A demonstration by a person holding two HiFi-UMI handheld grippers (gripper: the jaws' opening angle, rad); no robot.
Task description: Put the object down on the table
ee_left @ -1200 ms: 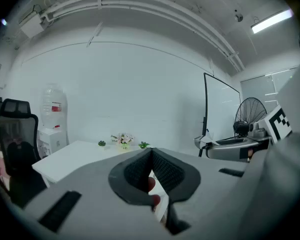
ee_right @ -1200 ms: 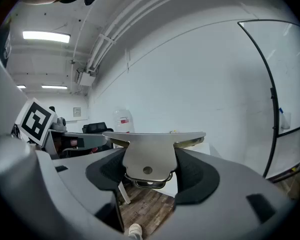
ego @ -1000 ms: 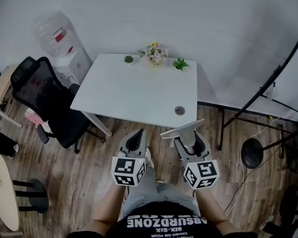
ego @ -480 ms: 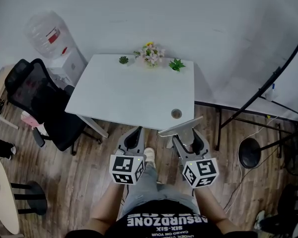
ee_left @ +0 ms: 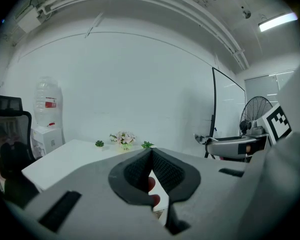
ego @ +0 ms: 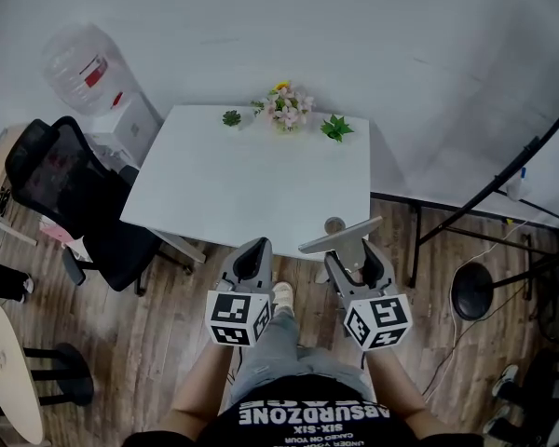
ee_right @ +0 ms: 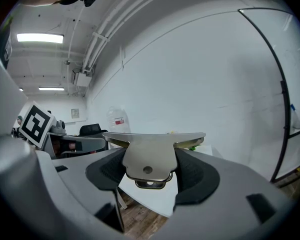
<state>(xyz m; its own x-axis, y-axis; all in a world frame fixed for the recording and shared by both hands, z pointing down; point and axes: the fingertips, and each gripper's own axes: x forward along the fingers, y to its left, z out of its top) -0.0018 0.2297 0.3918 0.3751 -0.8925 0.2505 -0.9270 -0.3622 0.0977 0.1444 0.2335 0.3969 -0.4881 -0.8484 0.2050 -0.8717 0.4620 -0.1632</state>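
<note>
Metal piece [ee_right: 149, 156] held near the white table [ego: 252, 175].
At lower centre, the right gripper [ego: 349, 254] clamps this flat piece, perhaps a scraper; the left gripper [ego: 252, 261] has its jaws pressed together, empty.

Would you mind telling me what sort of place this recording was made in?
Most likely a small office or break room. A white table stands against a plain wall, a black office chair sits beside it, and a water cooler with a large bottle stands in the corner.
</note>
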